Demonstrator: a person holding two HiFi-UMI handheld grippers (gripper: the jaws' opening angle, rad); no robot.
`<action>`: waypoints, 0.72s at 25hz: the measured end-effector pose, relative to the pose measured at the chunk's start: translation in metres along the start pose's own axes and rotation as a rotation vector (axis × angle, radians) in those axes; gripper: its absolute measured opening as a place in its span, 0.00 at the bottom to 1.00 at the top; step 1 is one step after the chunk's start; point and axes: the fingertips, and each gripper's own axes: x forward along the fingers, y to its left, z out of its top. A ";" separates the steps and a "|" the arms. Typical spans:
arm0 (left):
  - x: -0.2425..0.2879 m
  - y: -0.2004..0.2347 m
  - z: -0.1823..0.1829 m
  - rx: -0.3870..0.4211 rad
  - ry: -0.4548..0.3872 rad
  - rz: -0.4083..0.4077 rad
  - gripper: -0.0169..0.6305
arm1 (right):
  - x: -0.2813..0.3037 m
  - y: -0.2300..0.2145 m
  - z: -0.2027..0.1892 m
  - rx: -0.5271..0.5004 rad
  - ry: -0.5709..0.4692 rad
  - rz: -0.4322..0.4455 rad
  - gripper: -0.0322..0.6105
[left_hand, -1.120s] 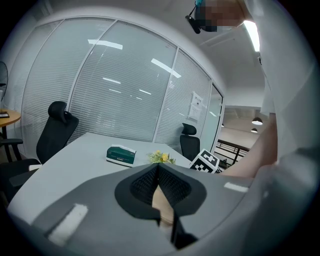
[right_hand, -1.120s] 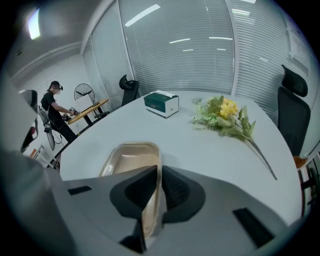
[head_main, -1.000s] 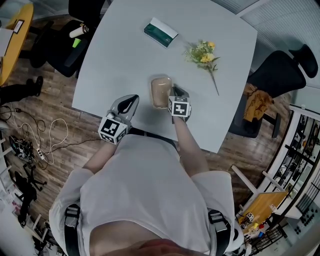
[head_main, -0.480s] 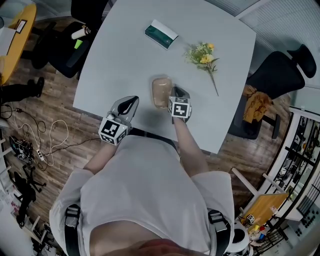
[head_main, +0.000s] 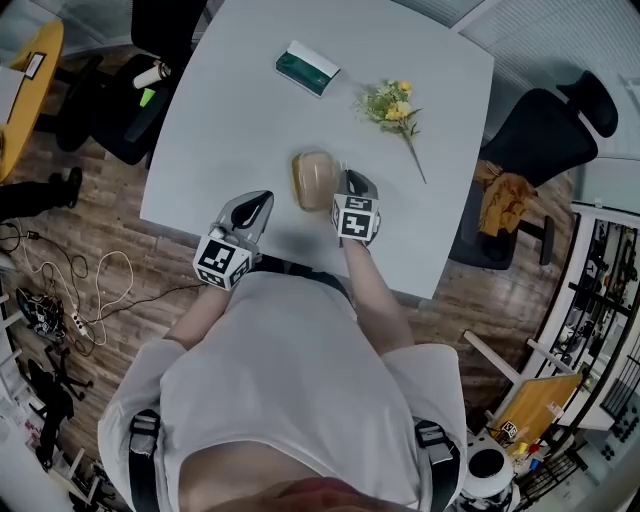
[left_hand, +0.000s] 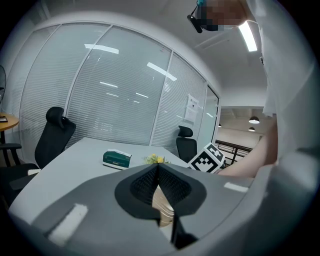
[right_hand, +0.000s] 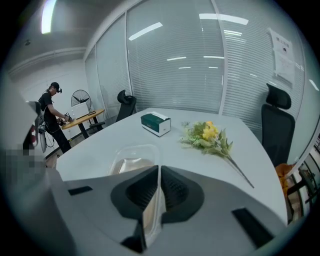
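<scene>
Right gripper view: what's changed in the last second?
The right gripper, shut on the container by its rim, seems to have risen and tilted up slightly, lifting it. The left gripper, box and flowers stayed put.

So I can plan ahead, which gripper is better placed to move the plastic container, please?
The right gripper: its fingers pinch the plastic container at its rim; the left gripper hovers apart from it.

Clear shallow plastic tray (head_main: 313, 180), rounded at the corners and tan inside, level and open side up at the desk's (head_main: 230, 120) near middle, near rim pinched in the right hand-held gripper (head_main: 347, 184).
</scene>
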 end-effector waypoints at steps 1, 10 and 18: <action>0.000 -0.002 0.002 0.001 -0.004 -0.002 0.04 | -0.005 -0.002 0.002 0.000 -0.014 -0.007 0.09; -0.008 -0.012 0.020 0.042 -0.051 0.005 0.04 | -0.068 -0.011 0.033 0.039 -0.180 -0.060 0.09; -0.015 -0.021 0.040 0.076 -0.098 0.004 0.04 | -0.138 -0.011 0.058 0.076 -0.339 -0.073 0.09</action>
